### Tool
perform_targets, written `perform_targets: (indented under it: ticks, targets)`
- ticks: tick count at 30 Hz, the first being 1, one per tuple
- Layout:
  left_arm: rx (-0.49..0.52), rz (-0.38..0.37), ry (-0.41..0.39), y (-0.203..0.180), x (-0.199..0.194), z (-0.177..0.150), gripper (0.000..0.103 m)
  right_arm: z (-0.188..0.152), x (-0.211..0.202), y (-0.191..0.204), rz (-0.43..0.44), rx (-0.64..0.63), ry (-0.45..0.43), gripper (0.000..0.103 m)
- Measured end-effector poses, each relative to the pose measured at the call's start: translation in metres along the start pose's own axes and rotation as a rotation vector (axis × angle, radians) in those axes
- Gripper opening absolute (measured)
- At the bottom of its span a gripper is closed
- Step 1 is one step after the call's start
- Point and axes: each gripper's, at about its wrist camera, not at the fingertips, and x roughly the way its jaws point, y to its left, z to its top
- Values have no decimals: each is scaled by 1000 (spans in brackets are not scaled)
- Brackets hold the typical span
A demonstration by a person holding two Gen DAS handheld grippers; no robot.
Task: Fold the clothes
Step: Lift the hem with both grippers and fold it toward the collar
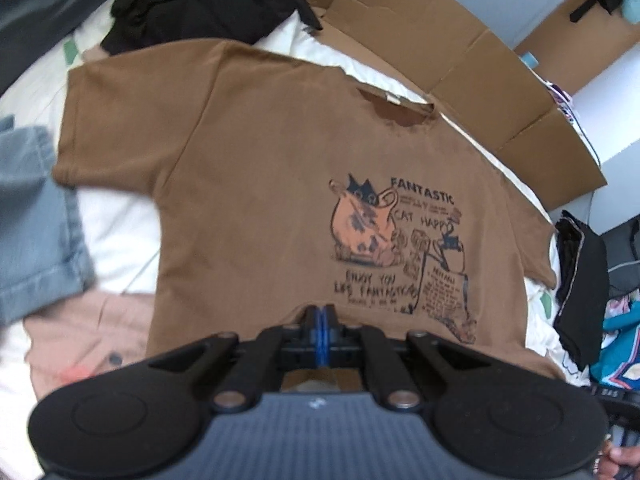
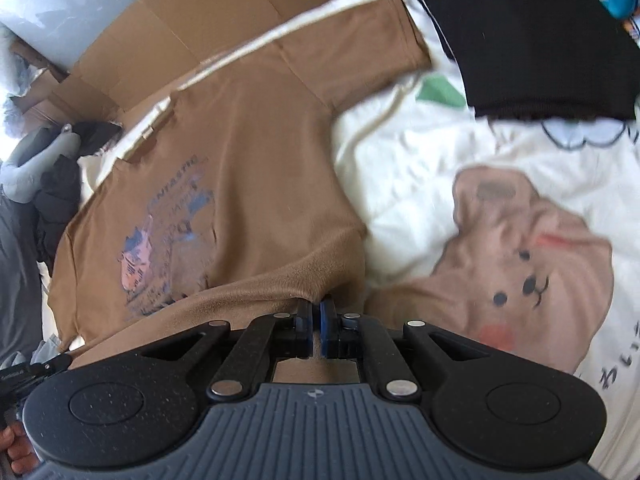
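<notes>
A white bedcover (image 2: 420, 168) printed with a bear face (image 2: 528, 264) serves as the work surface, and flattened cardboard (image 1: 460, 60) is stood along its far edge against a pale wall. Other garments are scattered around: a black one (image 1: 200, 0) at the far side, light blue denim (image 1: 32, 216) at the left in the left wrist view, and a second black piece (image 1: 580, 280) at the right edge. A brown T-shirt (image 1: 260, 184) is spread front up across the cover, sleeves out, its collar toward the cardboard. A cat graphic (image 1: 368, 224) with the word FANTASTIC is printed on the chest. The bottom hem is pinched by both tools: the left gripper (image 1: 320, 316) is clamped on it, and the right gripper (image 2: 316, 312) is likewise closed on a raised fold of hem
</notes>
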Motion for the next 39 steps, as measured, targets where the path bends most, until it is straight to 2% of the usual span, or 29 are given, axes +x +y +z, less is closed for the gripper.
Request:
perform_targets:
  ticks: [6, 11, 19, 21, 22, 25, 27, 28, 32, 34, 36, 39]
  targets:
    - [29, 17, -4, -6, 16, 15, 1, 22, -1, 9, 22, -33, -29, 1]
    - [31, 34, 1, -5, 35, 28, 1, 36, 15, 19, 29, -50, -36, 1]
    - [31, 74, 17, -3, 73, 53, 1, 67, 48, 39, -5, -145, 1, 1]
    - [28, 85, 23, -3, 81, 59, 3, 76, 54, 44, -10, -176, 14, 3]
    - [29, 93, 30, -3, 83, 62, 8, 80, 56, 47, -15, -192, 24, 4]
    - [34, 85, 36, -7, 79, 66, 24, 94, 61, 55, -17, -232, 80, 7]
    - [58, 83, 25, -11, 71, 66, 32, 102, 62, 63, -4, -291, 138, 21]
    - [70, 86, 24, -13, 67, 65, 37, 106, 61, 67, 0, -333, 167, 25]
    - [93, 86, 20, -16, 47, 59, 40, 114, 50, 83, -7, -514, 288, 36]
    - [91, 90, 15, -17, 37, 53, 43, 115, 45, 86, -19, -591, 350, 36]
    - [88, 94, 14, -18, 28, 47, 45, 116, 38, 86, -27, -636, 400, 36]
    - [86, 99, 23, -24, 20, 36, 45, 119, 25, 82, 5, -641, 407, 40]
